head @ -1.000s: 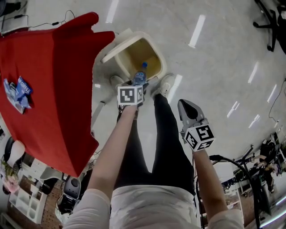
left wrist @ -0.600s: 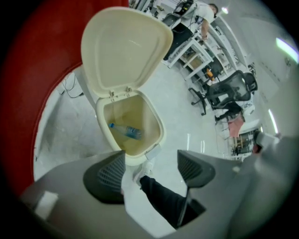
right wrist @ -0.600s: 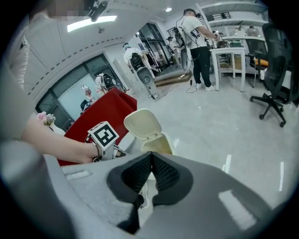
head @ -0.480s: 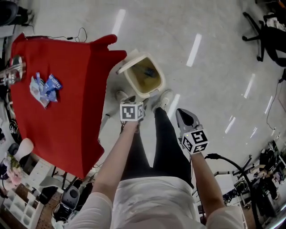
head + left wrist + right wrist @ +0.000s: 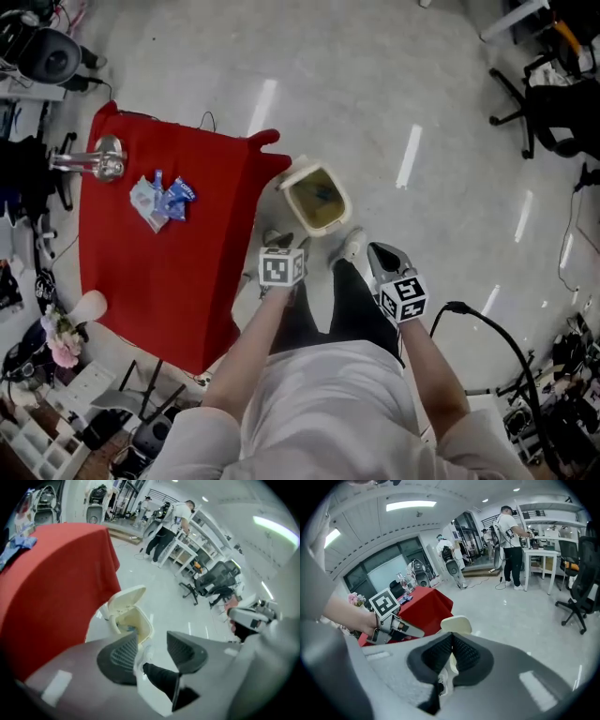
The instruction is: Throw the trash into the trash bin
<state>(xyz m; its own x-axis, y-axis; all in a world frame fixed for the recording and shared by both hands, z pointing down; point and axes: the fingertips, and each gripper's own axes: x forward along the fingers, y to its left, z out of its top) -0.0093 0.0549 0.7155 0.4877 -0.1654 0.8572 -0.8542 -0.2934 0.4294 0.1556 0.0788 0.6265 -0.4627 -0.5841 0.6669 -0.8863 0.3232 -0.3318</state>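
The cream trash bin (image 5: 317, 197) stands on the floor with its lid open, beside the corner of the red table (image 5: 202, 272). A bluish bottle (image 5: 324, 195) lies inside it. Blue and white wrappers (image 5: 161, 199) lie on the table. My left gripper (image 5: 280, 266) hovers high above the bin (image 5: 126, 616). In the left gripper view, the left gripper (image 5: 152, 641) has its jaws apart and closing, with nothing between them. My right gripper (image 5: 379, 251) hangs to the right of the left one. In its own view, the right gripper (image 5: 451, 641) is shut and empty, above the bin lid (image 5: 457, 624).
A metal object (image 5: 98, 159) stands on the table's far left. My legs and shoes (image 5: 349, 248) are just in front of the bin. Office chairs (image 5: 553, 103) and a floor cable (image 5: 487, 319) are to the right. People (image 5: 511, 531) work at benches far off.
The left gripper held the bottle over the bin, then let it drop in. Both grippers have risen well away from the bin, and the view has pulled up and back.
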